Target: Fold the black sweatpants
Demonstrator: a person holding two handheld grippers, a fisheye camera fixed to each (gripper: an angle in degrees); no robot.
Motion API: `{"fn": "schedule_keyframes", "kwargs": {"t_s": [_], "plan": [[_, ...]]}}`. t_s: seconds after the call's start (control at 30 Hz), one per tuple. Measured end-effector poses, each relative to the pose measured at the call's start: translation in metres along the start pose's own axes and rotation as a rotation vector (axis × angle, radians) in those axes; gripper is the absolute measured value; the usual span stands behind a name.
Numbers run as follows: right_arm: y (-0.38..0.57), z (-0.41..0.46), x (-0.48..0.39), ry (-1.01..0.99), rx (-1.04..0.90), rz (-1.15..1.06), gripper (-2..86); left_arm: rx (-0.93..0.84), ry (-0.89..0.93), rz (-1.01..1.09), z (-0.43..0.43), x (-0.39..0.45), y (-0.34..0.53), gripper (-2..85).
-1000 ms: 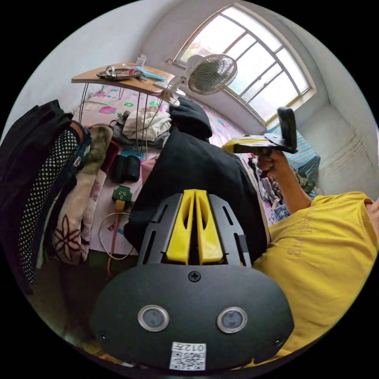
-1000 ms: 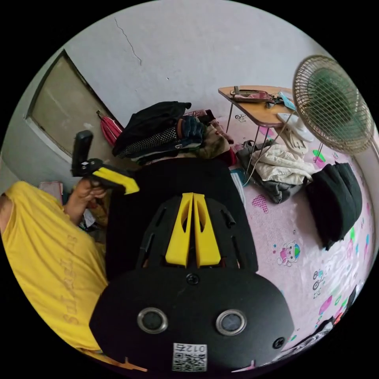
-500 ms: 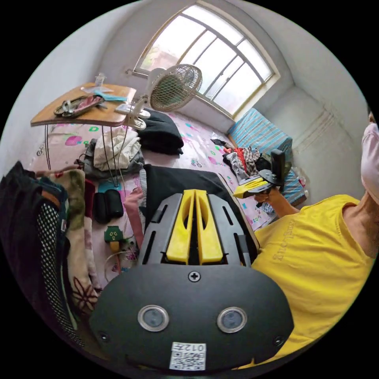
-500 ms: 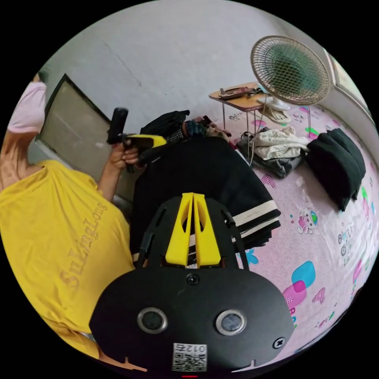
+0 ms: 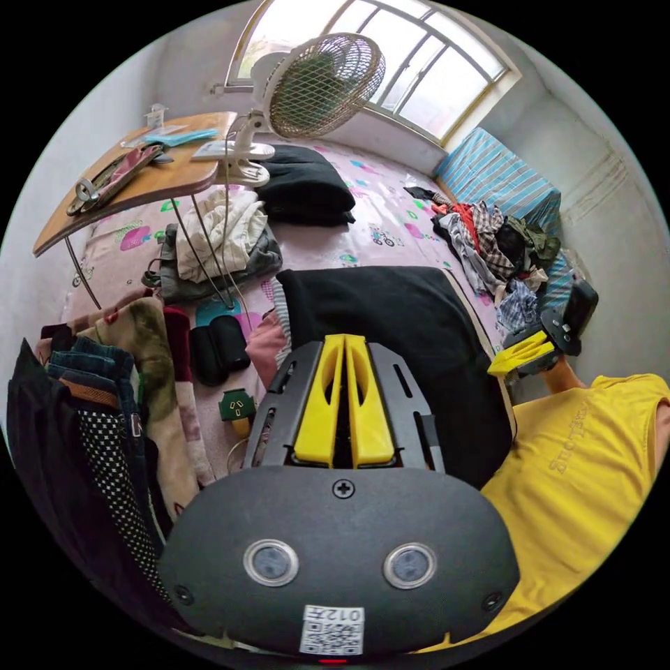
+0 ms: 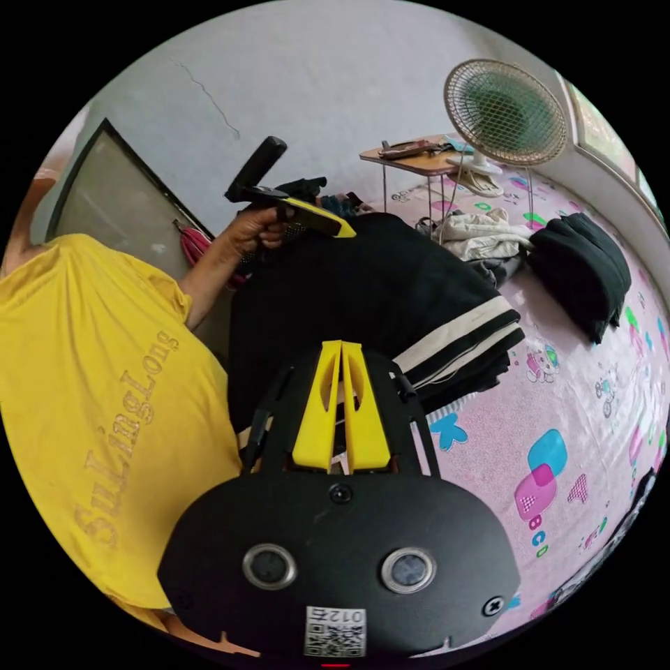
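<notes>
Left gripper (image 5: 343,342): yellow jaws pressed together, tips over the near edge of the black sweatpants (image 5: 391,335); whether cloth is pinched between them cannot be told. It also appears in the right gripper view (image 6: 333,227), held in a hand (image 6: 255,230) at the far side of the garment.

Right gripper (image 6: 342,349): jaws likewise closed tight, tips over the sweatpants (image 6: 356,293) near the striped cuffs (image 6: 464,335); a grip on the cloth cannot be confirmed. It appears at the right in the left gripper view (image 5: 516,354).

Sweatpants: spread across the near edge of the bed (image 6: 600,419), on the pink printed sheet, in front of a person in a yellow shirt (image 6: 91,391).

Also on the bed: folded black garment (image 5: 303,185), small tabletop (image 5: 132,188) with a fan (image 5: 324,77), pile of clothes (image 5: 499,241) at the far corner.
</notes>
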State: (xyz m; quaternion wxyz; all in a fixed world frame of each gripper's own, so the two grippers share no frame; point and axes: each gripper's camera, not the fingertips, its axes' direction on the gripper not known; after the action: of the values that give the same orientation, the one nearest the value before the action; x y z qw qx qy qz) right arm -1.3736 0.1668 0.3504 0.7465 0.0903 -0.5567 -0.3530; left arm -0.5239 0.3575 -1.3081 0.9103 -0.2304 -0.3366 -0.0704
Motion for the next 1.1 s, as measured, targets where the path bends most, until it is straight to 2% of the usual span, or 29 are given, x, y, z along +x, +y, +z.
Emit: {"fn": "schedule_keyframes", "kwargs": {"t_s": [0.1, 0.2, 0.37, 0.47, 0.6, 0.67, 0.73, 0.8, 0.9, 1.03, 1.1], "plan": [[0.012, -0.019, -0.029, -0.094, -0.025, -0.047, 0.7, 0.050, -0.082, -0.007, -0.020, 0.040, 0.007, 0.4], [0.022, -0.031, -0.051, -0.079, -0.072, -0.064, 0.6, 0.081, -0.110, 0.002, -0.036, 0.090, 0.023, 0.3], [0.018, -0.063, -0.071, -0.068, -0.054, -0.106, 0.6, -0.036, -0.271, -0.049, -0.004, 0.144, 0.045, 0.3], [0.017, -0.094, -0.080, -0.100, 0.005, -0.089, 0.6, 0.047, -0.235, -0.134, 0.004, 0.151, 0.053, 0.4], [0.031, -0.154, -0.088, -0.157, 0.171, 0.068, 0.7, 0.089, -0.211, -0.237, 0.008, 0.171, 0.049, 0.4], [0.050, -0.197, -0.096, -0.193, 0.299, 0.141, 0.7, 0.112, -0.286, -0.232, 0.010, 0.193, 0.045, 0.4], [0.088, -0.265, -0.110, -0.322, 0.479, 0.177, 0.7, 0.150, -0.385, -0.287, 0.010, 0.218, 0.043, 0.4], [0.120, -0.314, -0.119, -0.318, 0.545, 0.186, 0.7, 0.312, -0.420, -0.388, 0.003, 0.263, 0.042, 0.4], [0.173, -0.387, -0.117, -0.142, 0.583, 0.279, 0.7, 0.505, -0.323, -0.294, 0.013, 0.348, 0.025, 0.5], [0.244, -0.470, -0.087, -0.151, 0.730, 0.465, 0.7, 0.472, -0.252, -0.102, 0.075, 0.458, -0.037, 0.4], [0.271, -0.501, -0.080, -0.110, 0.763, 0.530, 0.7, 0.383, -0.117, 0.045, 0.148, 0.524, -0.097, 0.4]]}}
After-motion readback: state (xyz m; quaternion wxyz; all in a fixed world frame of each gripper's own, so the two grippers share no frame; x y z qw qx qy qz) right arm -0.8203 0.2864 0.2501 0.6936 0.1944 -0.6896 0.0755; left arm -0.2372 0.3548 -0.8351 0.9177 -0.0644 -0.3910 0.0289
